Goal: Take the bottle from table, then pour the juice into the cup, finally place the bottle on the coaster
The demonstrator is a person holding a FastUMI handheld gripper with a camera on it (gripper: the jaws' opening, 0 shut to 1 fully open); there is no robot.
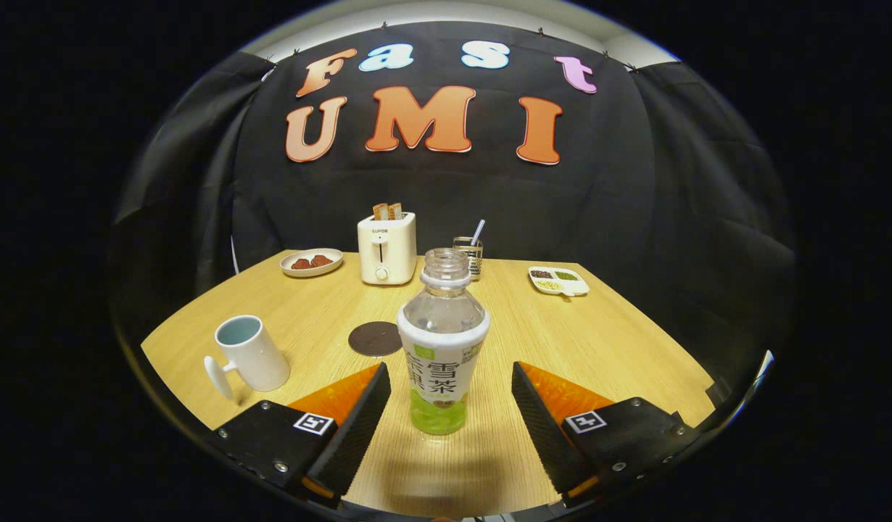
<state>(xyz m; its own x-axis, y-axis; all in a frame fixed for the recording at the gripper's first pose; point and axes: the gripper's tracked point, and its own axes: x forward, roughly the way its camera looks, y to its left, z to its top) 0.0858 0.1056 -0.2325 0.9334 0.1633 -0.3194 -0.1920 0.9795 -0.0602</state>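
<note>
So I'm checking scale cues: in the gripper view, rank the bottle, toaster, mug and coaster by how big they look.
1. bottle, between the open jaws, nearest the camera
2. mug and toaster: look alike; the toaster stands farther off
3. coaster

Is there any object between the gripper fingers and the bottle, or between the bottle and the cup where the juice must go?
Nothing visible blocks either path. The gripper is open, and the bottle stands upright between its fingers with bare table on both sides. The cup stands off to one side of the bottle with only open tabletop between them. The coaster lies just behind the bottle.
</note>
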